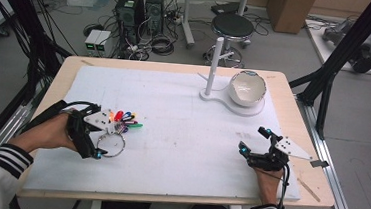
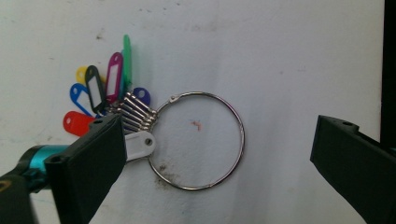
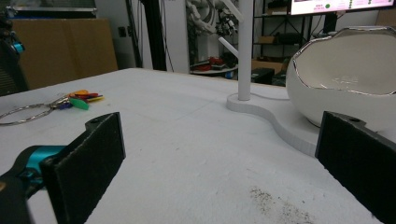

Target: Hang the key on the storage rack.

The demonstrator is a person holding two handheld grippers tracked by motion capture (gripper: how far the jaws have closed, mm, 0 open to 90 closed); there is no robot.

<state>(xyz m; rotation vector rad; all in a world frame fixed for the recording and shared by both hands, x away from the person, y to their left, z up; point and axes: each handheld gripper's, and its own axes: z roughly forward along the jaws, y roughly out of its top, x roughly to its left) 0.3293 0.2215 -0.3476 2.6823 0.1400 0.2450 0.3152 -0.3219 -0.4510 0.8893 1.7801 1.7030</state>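
My left tongs hang released over the key ring lying flat on the desk, its coloured tags fanned beside one jaw; their white label windows are blank. My right tongs are released too, well apart.

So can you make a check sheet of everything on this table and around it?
Surface: white mat on a wooden table, lightly stained.
Job's things: metal ring lying flat, with coloured key tags fanned at one side.
Clutter: white stand with a post and a white bowl, far right.
Grippers: left gripper open over the metal ring, not touching it; right gripper open, resting on the mat, apart from everything.
Cables: a black cable runs along the right hand.
Surroundings: stool, computer towers, cardboard boxes, floor wires.
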